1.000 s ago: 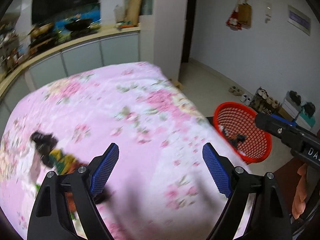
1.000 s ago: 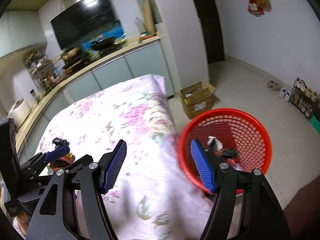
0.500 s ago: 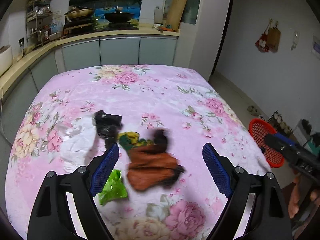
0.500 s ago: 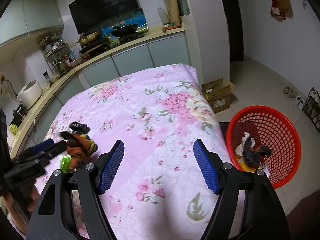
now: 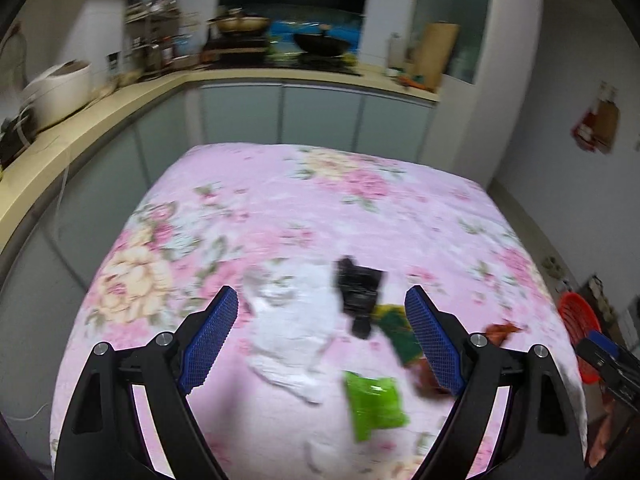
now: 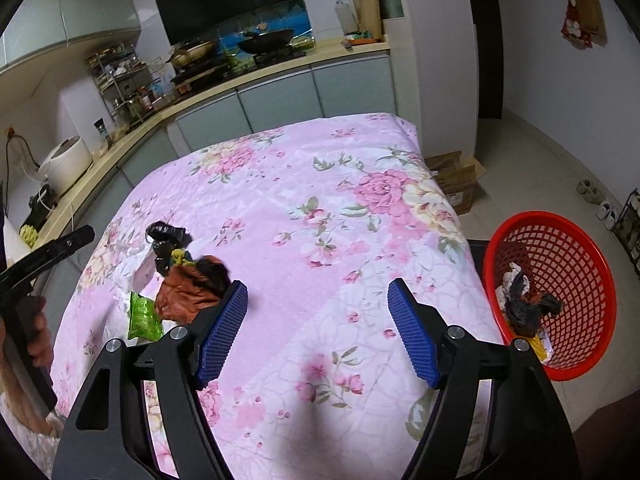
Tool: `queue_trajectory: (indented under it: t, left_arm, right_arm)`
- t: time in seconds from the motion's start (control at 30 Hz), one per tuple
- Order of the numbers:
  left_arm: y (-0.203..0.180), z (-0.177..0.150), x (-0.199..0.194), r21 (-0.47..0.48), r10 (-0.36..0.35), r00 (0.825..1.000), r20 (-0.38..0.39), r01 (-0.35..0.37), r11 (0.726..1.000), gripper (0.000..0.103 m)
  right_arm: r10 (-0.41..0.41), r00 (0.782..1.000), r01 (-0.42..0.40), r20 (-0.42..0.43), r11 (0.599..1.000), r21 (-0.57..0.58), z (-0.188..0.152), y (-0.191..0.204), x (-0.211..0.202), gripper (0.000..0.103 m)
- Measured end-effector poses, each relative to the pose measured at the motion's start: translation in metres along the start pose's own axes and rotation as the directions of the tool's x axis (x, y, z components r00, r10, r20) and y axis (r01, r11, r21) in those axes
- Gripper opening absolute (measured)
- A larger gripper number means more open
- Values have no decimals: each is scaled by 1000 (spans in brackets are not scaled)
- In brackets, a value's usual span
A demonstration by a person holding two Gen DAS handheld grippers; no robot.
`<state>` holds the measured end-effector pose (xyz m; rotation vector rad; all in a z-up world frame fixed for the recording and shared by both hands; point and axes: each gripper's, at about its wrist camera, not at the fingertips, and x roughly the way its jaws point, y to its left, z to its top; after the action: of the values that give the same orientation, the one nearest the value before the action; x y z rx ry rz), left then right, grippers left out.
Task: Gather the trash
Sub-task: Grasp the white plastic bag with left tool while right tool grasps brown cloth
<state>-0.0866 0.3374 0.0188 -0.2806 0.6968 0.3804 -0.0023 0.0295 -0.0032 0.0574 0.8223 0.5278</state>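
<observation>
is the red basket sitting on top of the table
No, the red basket stands on the floor beside the table, with some trash already inside.

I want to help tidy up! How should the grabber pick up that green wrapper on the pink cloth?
The green wrapper lies flat on the pink cloth, so come from above with the open left gripper. Probably best to pinch across its narrow width near the far end, where it looks slightly crumpled and raised. The near end is clear of the brown wrapper.
</observation>
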Motion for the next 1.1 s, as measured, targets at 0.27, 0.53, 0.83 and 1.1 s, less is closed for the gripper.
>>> queue_trajectory:
  t: [0.27, 0.53, 0.83, 1.1]
  left_arm:
    - [31, -2, 30, -57, -39, 996, -83, 34, 998, 83]
    - [22, -19, 80, 23, 30, 986, -166, -26, 999, 83]
    - [26, -23, 89, 33, 56, 986, -158, -52, 998, 56]
    - [24, -23, 87, 45, 49, 987, -154, -43, 998, 18]
  right_arm:
    - [33, 999, -34, -44, 999, -23, 1, 18, 18, 74]
    - [50, 997, -54, -60, 997, -59, 4, 32, 26, 74]
    - [96, 988, -112, -118, 984, -136, -3, 63, 51, 80]
    - [122, 977, -153, -175, 972, -176, -5, 90, 78, 82]
